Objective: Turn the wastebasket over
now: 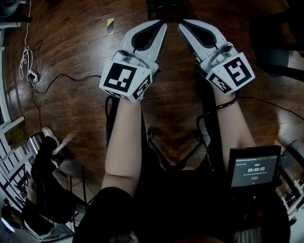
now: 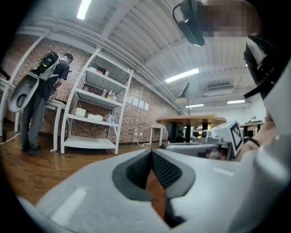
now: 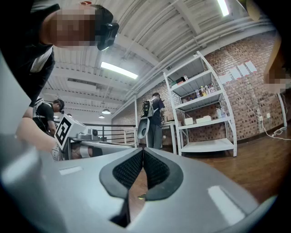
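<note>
- Left gripper (image 1: pixel 163 26): jaws closed, ribbed pads meeting at the tips, nothing between them. I have it pointing level over the floor.
- Right gripper (image 1: pixel 181 24): jaws likewise closed tip to tip and empty, pointing level. Its tip is just beside the left one, and the two bodies form a narrow V.
- Marker cubes: one on the left unit (image 1: pixel 126 78), one on the right (image 1: pixel 231 71), each at the wrist end.
- Forearms: bare, running from the cubes towards the bottom of the head view. A dark band circles the right wrist (image 1: pixel 227 100).
- Wastebasket: I cannot identify it with certainty. A dark shape (image 1: pixel 164 7) sits at the top edge of the head view, just beyond the jaw tips, too cropped to name.
- Floor (image 1: pixel 76 42): dark wood planks, with a yellow-and-black tape mark (image 1: pixel 110 23) left of the jaws.
- Power strip (image 1: pixel 31 76): far left, white cord above it, black cable trailing right.
- Small screen (image 1: pixel 253 167): lower right, showing a timer.
- White shelf unit (image 2: pixel 97 109): against a brick wall (image 2: pixel 136 118), boxes and bottles on its shelves.
- Standing person (image 2: pixel 45 95): wearing a backpack, left of the shelves.
- Round tabletop (image 2: pixel 191 120): farther back, to the right of the shelves.
</note>
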`<state>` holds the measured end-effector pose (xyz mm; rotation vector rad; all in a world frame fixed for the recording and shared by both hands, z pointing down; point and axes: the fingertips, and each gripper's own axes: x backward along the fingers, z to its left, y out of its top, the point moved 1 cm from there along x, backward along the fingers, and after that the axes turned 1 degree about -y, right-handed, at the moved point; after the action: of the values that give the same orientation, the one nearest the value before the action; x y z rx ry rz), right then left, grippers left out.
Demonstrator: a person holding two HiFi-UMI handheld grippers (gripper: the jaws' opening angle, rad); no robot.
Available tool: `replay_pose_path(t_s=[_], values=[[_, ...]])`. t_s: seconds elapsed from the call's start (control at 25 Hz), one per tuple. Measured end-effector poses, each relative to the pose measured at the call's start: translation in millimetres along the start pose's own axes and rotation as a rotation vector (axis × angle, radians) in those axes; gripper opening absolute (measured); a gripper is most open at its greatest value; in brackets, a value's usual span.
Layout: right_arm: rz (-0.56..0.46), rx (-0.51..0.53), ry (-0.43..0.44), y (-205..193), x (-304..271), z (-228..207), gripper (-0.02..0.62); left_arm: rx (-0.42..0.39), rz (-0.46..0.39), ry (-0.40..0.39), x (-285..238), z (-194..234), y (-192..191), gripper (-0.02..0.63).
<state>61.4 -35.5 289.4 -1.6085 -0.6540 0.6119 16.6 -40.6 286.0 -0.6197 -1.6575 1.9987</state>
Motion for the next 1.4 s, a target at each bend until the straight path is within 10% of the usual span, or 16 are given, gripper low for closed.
replay_pose_path(t_s=[1.4], values=[[-0.04, -0.038, -0.048, 10, -7, -23, 0.011, -0.045, 0.002, -0.003, -6, 4, 11, 0.002]])
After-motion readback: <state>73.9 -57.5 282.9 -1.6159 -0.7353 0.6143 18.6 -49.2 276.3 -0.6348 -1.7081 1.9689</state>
